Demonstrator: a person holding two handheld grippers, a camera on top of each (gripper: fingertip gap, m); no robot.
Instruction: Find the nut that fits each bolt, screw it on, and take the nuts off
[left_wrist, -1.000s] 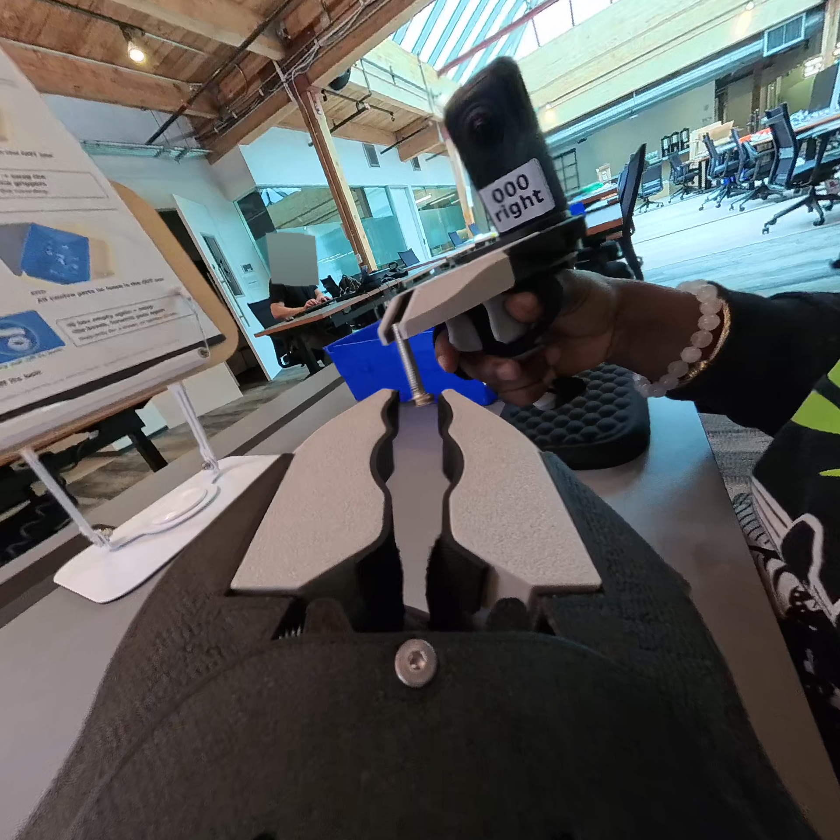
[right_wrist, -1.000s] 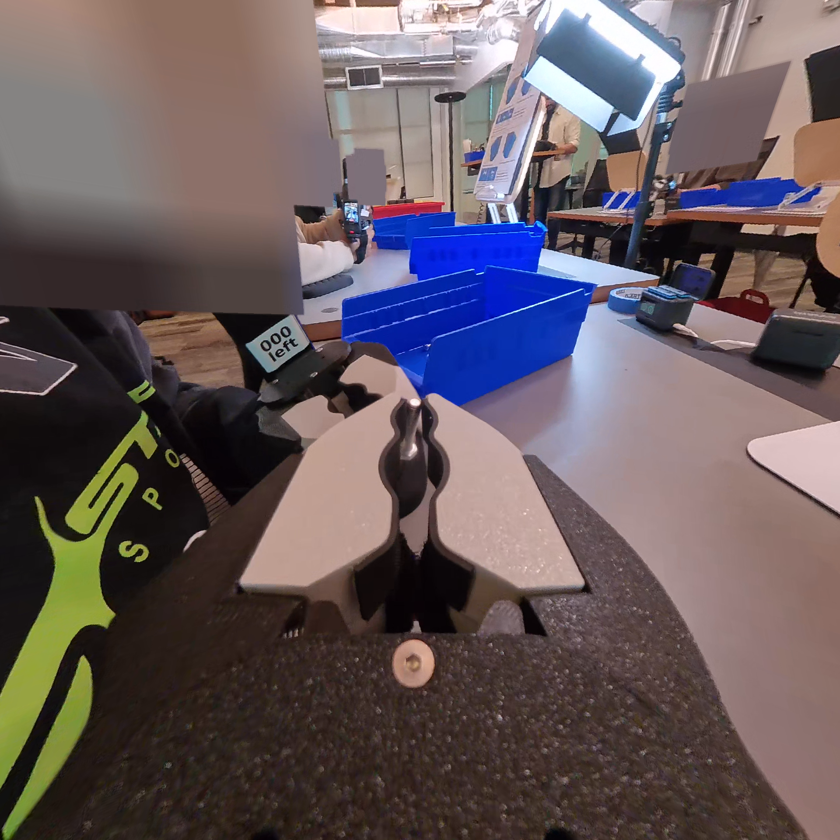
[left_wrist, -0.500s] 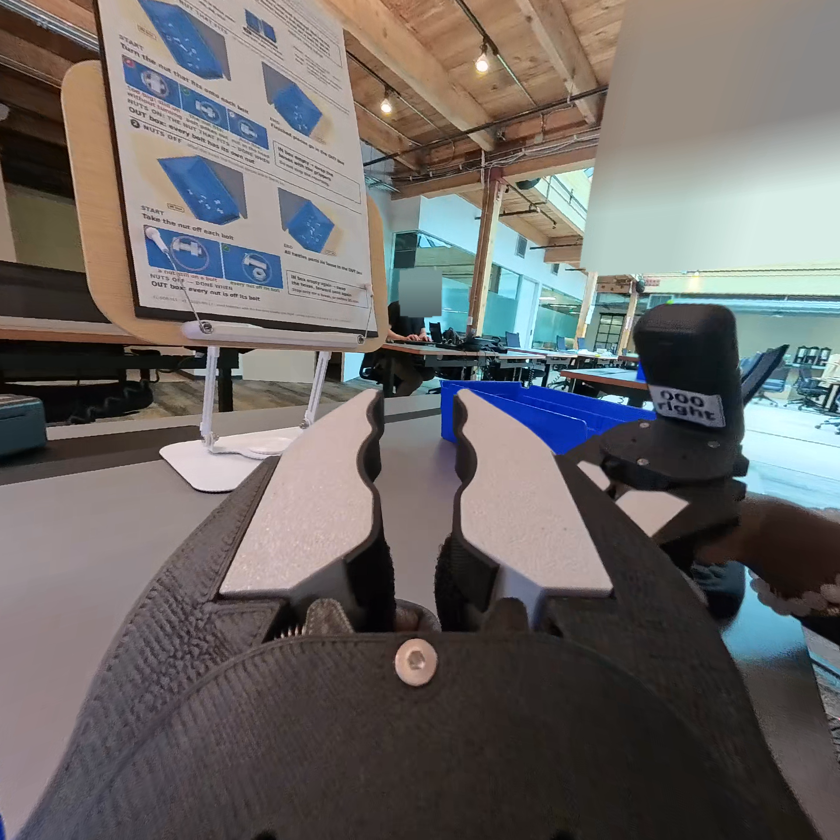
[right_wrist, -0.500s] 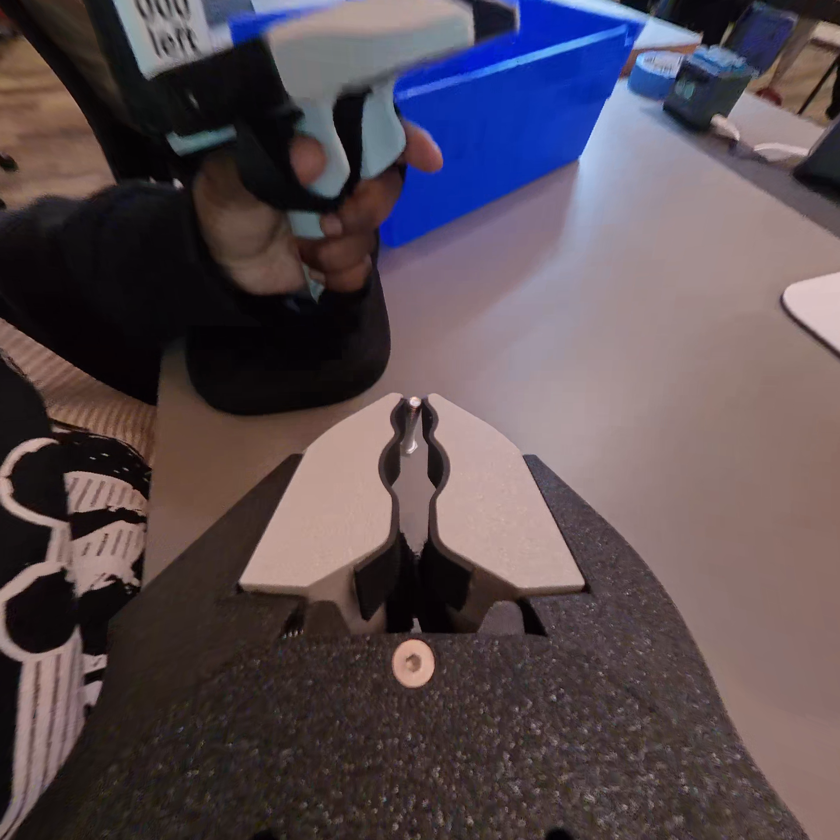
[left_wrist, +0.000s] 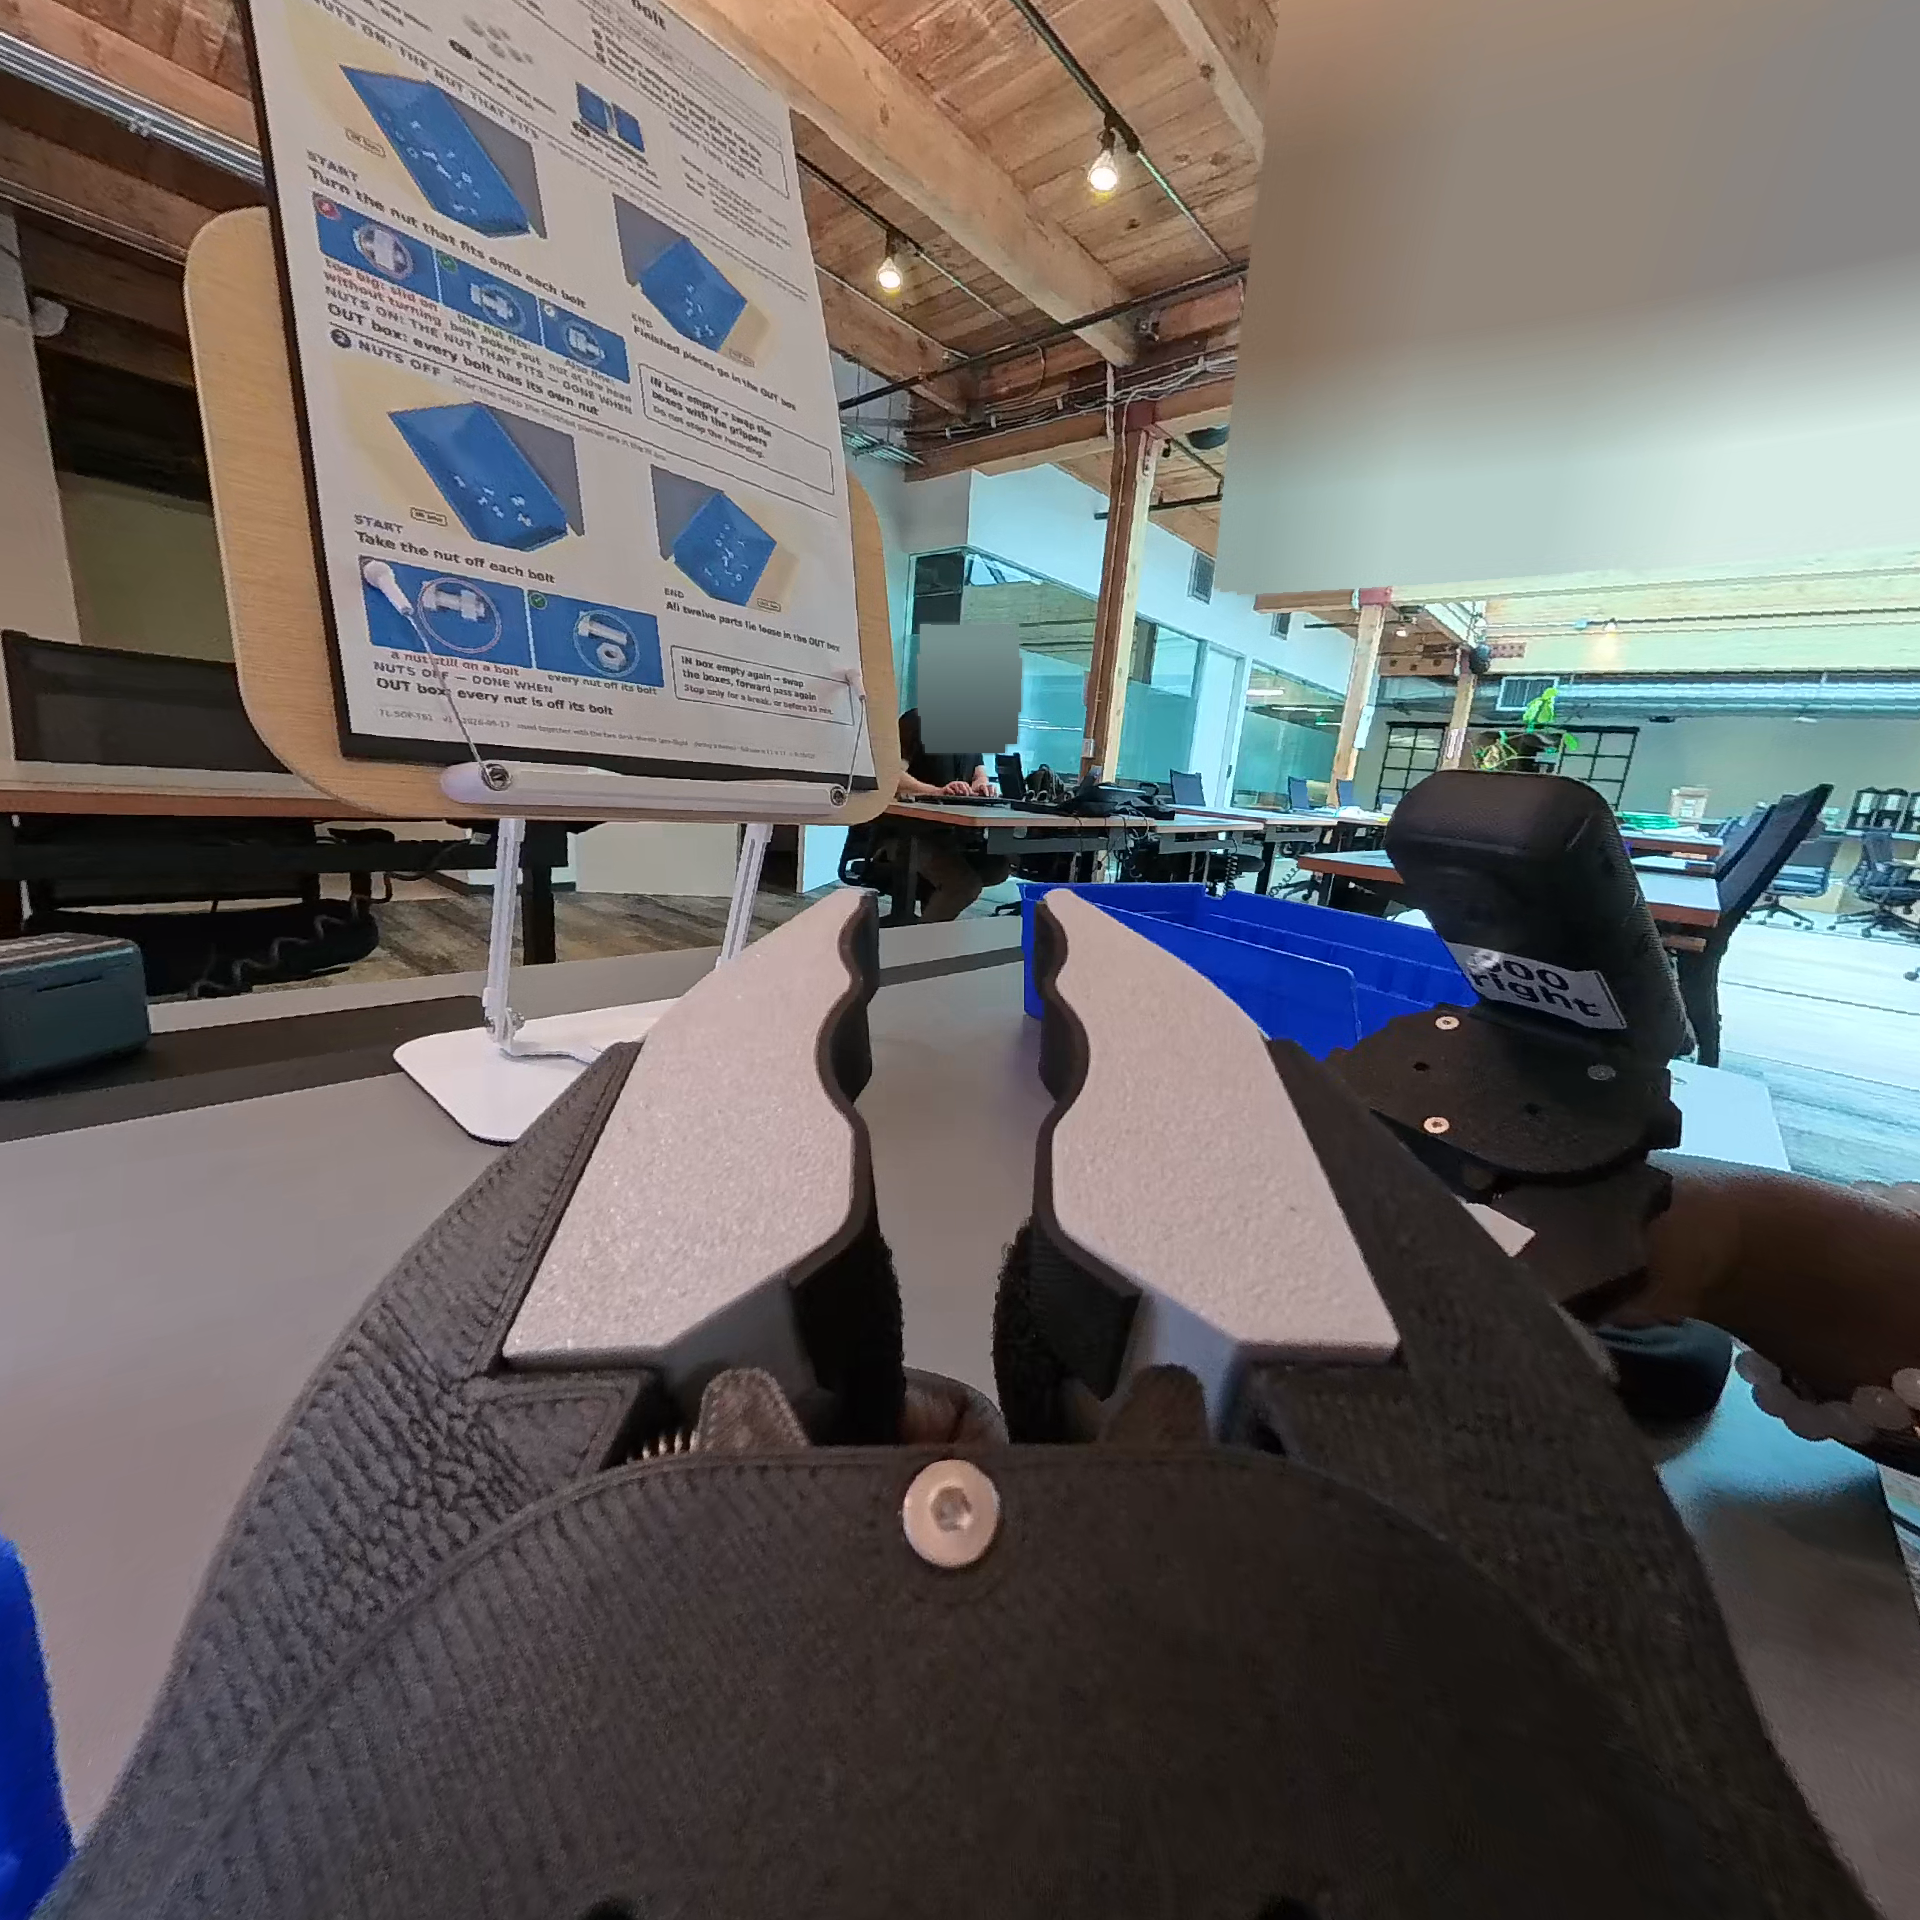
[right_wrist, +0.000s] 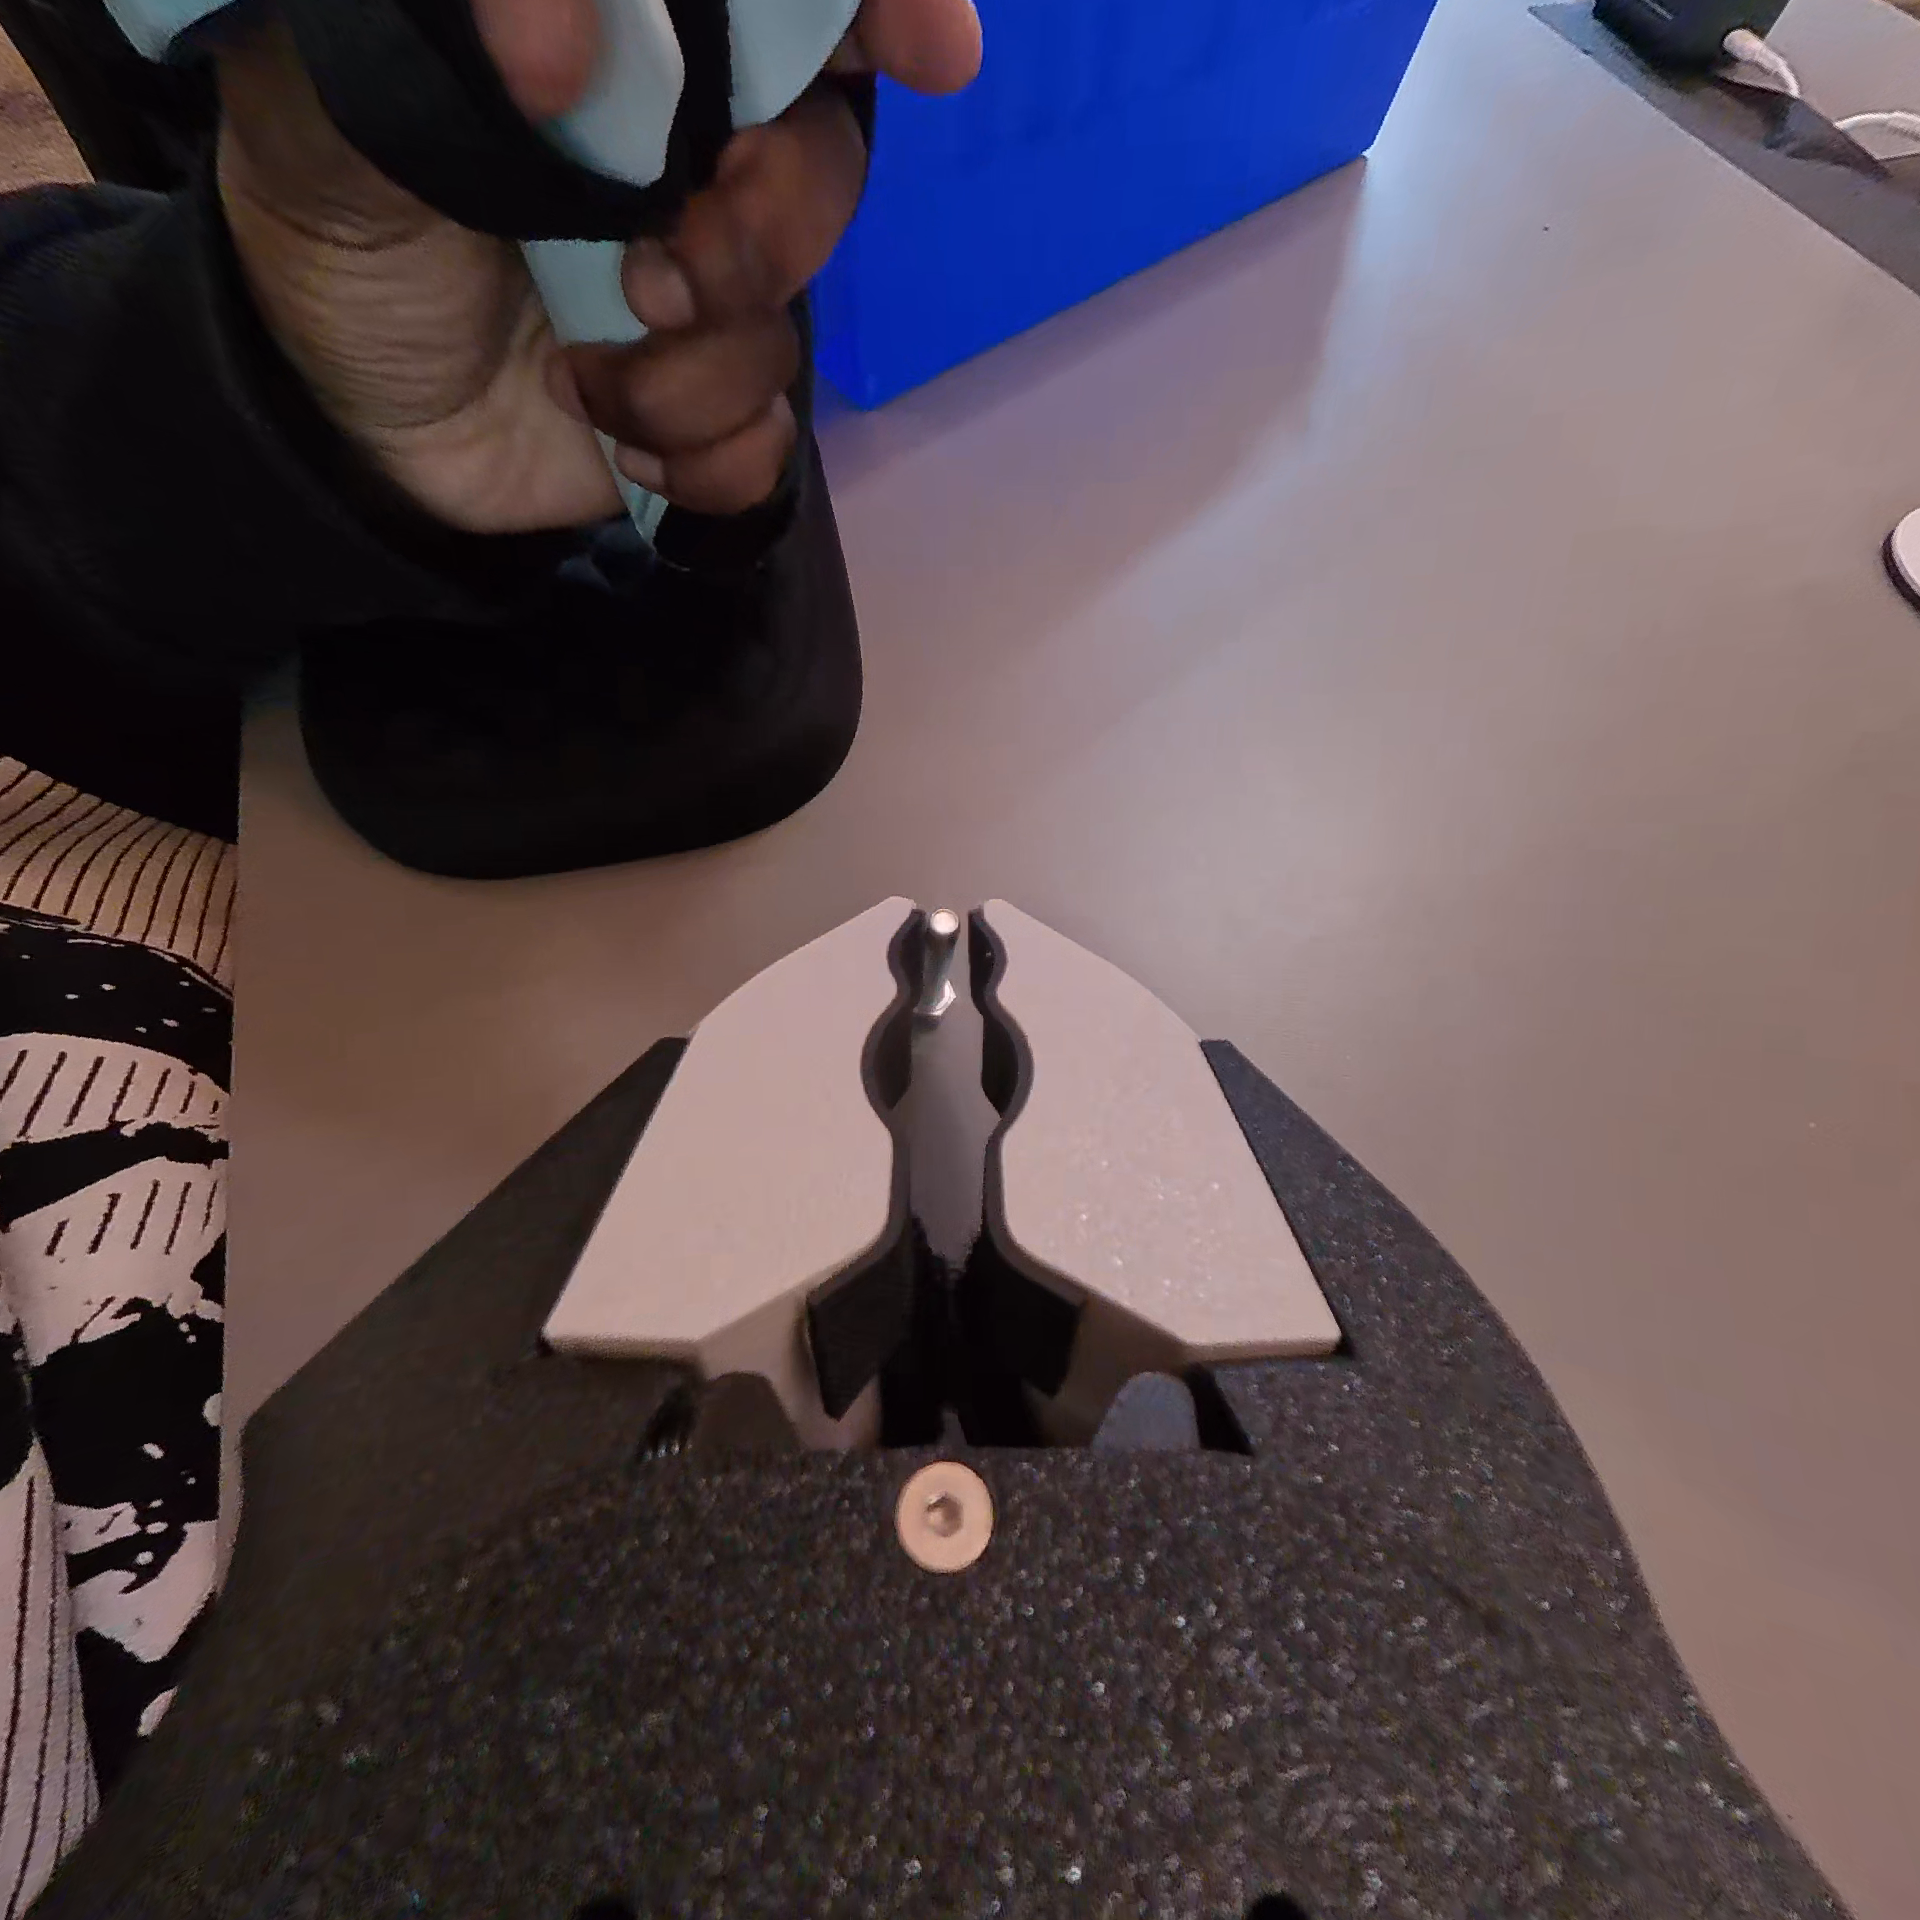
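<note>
My right gripper (right_wrist: 940, 916) is shut on a small silver bolt (right_wrist: 938, 966). Its hex head sits back between the fingers and its shaft end points forward, above the grey table (right_wrist: 1351, 727). My left gripper (left_wrist: 951, 914) is open with nothing between its fingers. It is held level above the table and points at the instruction sheet. The right gripper's black body (left_wrist: 1527, 1039) shows to its right. A hand holding the left gripper's handle (right_wrist: 582, 208) fills the top left of the right wrist view. No nut shows in either view.
A blue bin (left_wrist: 1247, 956) stands ahead on the right; it also shows in the right wrist view (right_wrist: 1091, 156). An instruction sheet on a white stand (left_wrist: 561, 395) stands ahead on the left. A black wrist pad (right_wrist: 623, 748) lies at the table's near edge. A dark device (left_wrist: 62, 997) sits far left. Tip to tip, the grippers are about 15 cm apart.
My left gripper has opened, let go of the bolt's end and swung away to face the instruction sheet. My right gripper has tilted down toward the table, still holding the bolt.
</note>
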